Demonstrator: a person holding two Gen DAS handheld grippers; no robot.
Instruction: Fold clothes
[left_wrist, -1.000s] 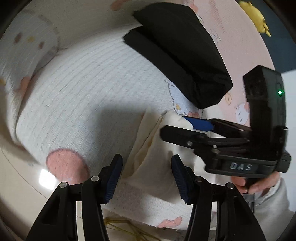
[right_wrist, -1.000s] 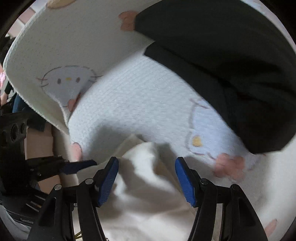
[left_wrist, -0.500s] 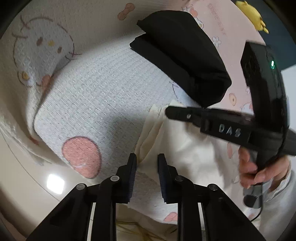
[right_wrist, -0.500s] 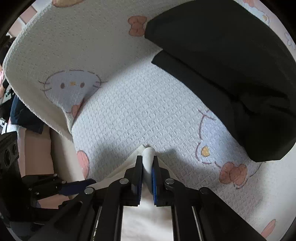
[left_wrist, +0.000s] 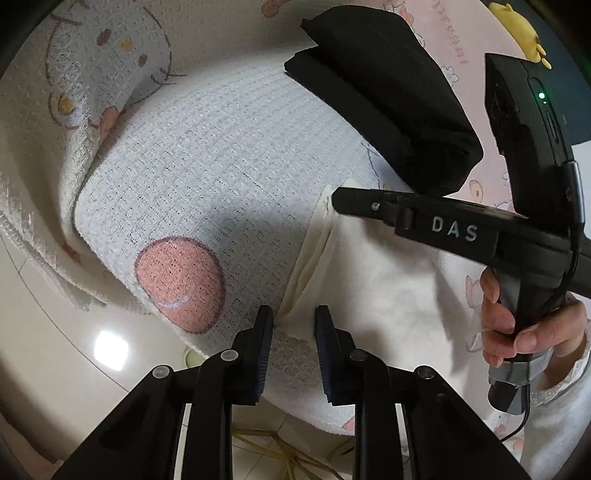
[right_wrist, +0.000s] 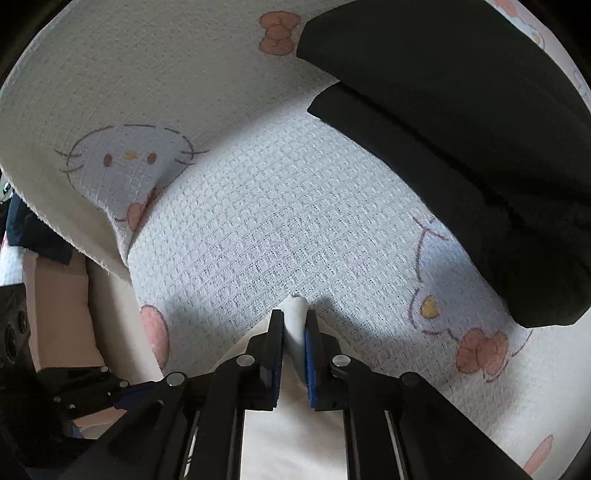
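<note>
The cream garment (left_wrist: 388, 280) lies folded on a waffle-weave blanket (left_wrist: 221, 177) printed with cartoon cats, its layered folded edge running, in the left wrist view, from the near corner at the left tongs (left_wrist: 291, 328) up and away to the far corner at the right tongs (left_wrist: 334, 195); the rest of the cloth spreads off to the right. The left tongs have just been closing and pinch that near corner between their blue pads. The right tongs, their jaws just eased a little wider, clench a bunched fold of the same cream cloth, which pokes up between the pads. A hand (left_wrist: 509, 317) grips the right handle. Beyond the garment, a folded black garment (right_wrist: 461, 140) rests on the blanket.
</note>
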